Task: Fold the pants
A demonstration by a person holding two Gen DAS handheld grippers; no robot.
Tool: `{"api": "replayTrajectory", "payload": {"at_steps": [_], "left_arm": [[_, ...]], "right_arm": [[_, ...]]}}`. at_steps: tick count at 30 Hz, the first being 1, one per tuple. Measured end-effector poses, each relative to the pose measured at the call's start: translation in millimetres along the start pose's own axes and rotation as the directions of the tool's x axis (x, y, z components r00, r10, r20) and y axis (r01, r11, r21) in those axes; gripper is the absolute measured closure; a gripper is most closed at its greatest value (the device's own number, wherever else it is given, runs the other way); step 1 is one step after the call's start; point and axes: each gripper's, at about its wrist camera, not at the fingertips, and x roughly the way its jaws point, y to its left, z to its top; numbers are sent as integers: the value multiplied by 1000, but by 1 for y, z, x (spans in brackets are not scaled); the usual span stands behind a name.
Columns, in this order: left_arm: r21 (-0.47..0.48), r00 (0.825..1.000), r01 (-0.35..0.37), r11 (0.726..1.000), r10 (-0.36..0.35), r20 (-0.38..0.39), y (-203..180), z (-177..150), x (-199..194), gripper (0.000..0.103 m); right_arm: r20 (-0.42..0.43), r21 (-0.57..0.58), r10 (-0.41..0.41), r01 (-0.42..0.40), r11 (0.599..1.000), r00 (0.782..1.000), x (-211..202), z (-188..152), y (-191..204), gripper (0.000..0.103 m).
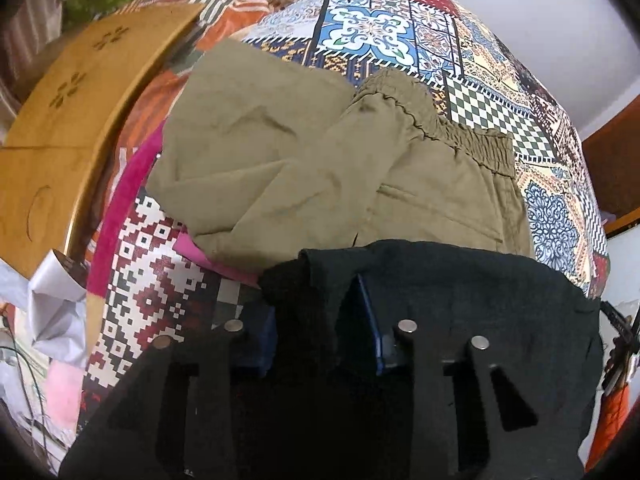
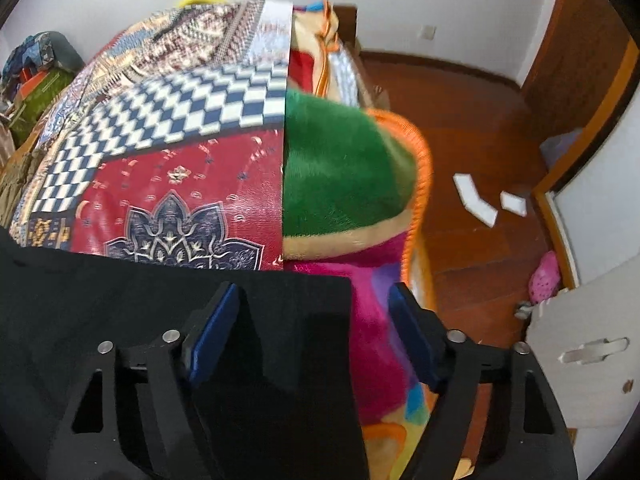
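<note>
Black pants lie across the near edge of the patterned bed cover. A raised fold of their dark cloth fills the gap between the blue pads of my left gripper, which is shut on it. In the right wrist view the other end of the black pants lies flat, its corner reaching in between the fingers. My right gripper stands open above that corner, its blue pads well apart and clear of the cloth.
Folded khaki pants with an elastic waist lie just beyond the black pair. A wooden board borders the bed at left. A green and pink fleece blanket hangs over the bed's edge above a wooden floor with white scraps.
</note>
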Motion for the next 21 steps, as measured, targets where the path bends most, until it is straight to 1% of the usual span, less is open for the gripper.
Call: {"api": "replayTrajectory", "payload": {"at_steps": [1, 2, 3, 5, 7, 8, 11, 13, 14, 15, 16, 18, 21], "left_arm": [[6, 1000, -6, 1000, 6, 8, -1, -1, -2, 70], [12, 1000, -11, 1000, 10, 22, -2, -1, -4, 70], [15, 999, -13, 1000, 12, 31, -2, -1, -6, 72], [15, 999, -16, 1000, 15, 51, -2, -2, -10, 74], [13, 998, -18, 1000, 17, 65, -2, -3, -14, 76], [15, 997, -25, 1000, 24, 74, -3, -4, -17, 76], [33, 994, -51, 998, 47, 99, -9, -5, -26, 79], [42, 991, -61, 997, 56, 121, -11, -8, -35, 81], [44, 989, -61, 997, 55, 134, -12, -9, -41, 81], [44, 988, -62, 997, 55, 142, -13, -9, -45, 86], [44, 986, -66, 997, 58, 156, -12, -10, -53, 94], [44, 984, -54, 998, 46, 170, -10, -10, -63, 94], [54, 979, -70, 996, 58, 195, -9, -9, -76, 94]], "right_arm": [[-6, 16, 22, -22, 1000, 1000, 3, -1, -2, 31], [-9, 33, 47, -47, 998, 999, 5, -1, -4, 34], [-10, 48, 70, -70, 996, 997, 5, -1, -6, 43], [-20, 94, 156, -153, 984, 988, 5, -3, -12, 53], [-20, 105, 165, -162, 981, 986, 2, -6, -14, 59], [-21, 97, 158, -155, 983, 987, 0, -8, -13, 69], [-12, 73, 149, -148, 986, 989, -10, -12, -8, 80], [-2, 44, 121, -121, 992, 993, -18, -14, 0, 83], [6, 32, 116, -116, 993, 993, -22, -17, 3, 86], [17, 25, 111, -112, 993, 994, -28, -19, 6, 86], [26, 19, 101, -101, 995, 995, -31, -15, 8, 86], [64, 9, 96, -97, 995, 993, -44, -14, 12, 87], [110, -2, 92, -92, 996, 990, -57, -1, 19, 88]]}}
